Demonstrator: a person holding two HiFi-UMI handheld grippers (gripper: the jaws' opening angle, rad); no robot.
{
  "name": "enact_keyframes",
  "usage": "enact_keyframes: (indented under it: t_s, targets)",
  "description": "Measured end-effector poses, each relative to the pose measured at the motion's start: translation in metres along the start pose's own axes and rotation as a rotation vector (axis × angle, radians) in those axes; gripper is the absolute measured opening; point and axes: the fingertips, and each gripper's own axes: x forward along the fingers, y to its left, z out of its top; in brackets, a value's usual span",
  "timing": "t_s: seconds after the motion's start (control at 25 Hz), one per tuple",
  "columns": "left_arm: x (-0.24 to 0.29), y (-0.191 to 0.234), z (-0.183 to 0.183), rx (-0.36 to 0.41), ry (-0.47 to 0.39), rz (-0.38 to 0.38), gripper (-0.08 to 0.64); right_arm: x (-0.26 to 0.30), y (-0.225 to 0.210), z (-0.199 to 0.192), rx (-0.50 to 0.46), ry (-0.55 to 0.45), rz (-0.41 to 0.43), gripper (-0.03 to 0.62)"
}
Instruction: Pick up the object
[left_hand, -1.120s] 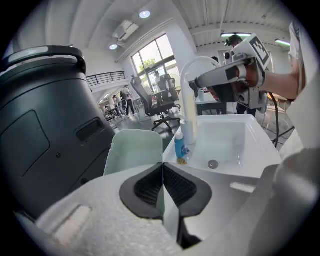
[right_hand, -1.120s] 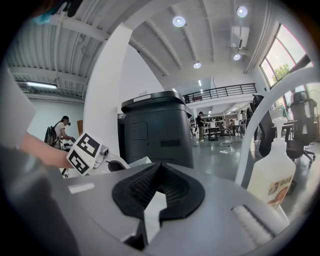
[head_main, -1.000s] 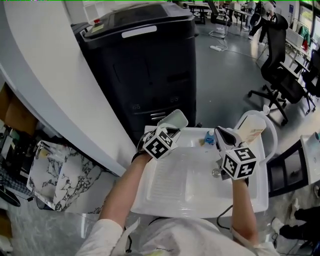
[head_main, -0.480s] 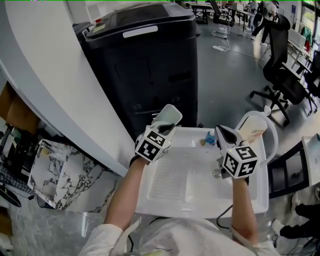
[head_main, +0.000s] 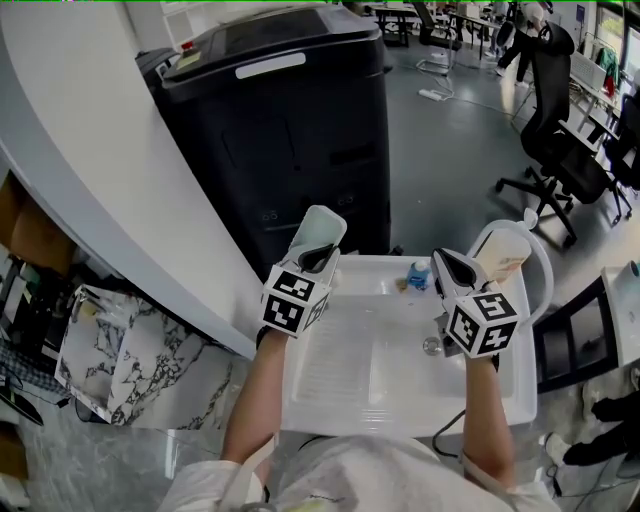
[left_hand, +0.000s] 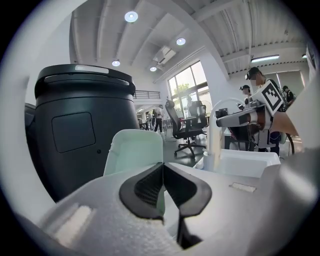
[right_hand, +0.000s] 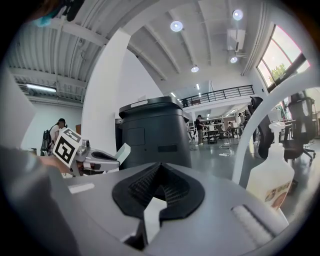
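Note:
A pale green, shallow plastic tray (head_main: 321, 226) is pinched by its near edge in my left gripper (head_main: 318, 258), which is shut on it and holds it up above the back left corner of the white basin (head_main: 400, 405). In the left gripper view the tray (left_hand: 131, 150) stands upright past the closed pads (left_hand: 145, 187), in front of the black bin (left_hand: 75, 130). My right gripper (head_main: 447, 262) hovers over the basin's right side, its jaws shut with nothing between them (right_hand: 160, 167). From the right gripper view the left gripper (right_hand: 95, 161) and its tray (right_hand: 121, 152) show at the left.
A tall black bin (head_main: 290, 130) stands just behind the basin. A white pump bottle (head_main: 508, 262) and a curved white bar (head_main: 546, 275) sit at the basin's back right, a small blue thing (head_main: 417, 273) at its back edge. Office chairs (head_main: 560, 150) stand far right.
My left gripper has risen and shifted left with the tray, rolling so the tray stands more upright. The right gripper has stayed in place.

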Motion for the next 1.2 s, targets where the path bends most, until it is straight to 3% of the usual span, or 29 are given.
enact_keyframes:
  t_s: [0.64, 1.2]
  targets:
    - [-0.037, 0.018, 0.011, -0.086, -0.126, 0.169, 0.009, -0.003, -0.003, 0.01, -0.007, -0.028, -0.018, 0.002]
    - [-0.031, 0.011, 0.016, -0.069, -0.135, 0.162, 0.009, -0.003, -0.004, 0.014, -0.043, -0.032, -0.017, 0.002]
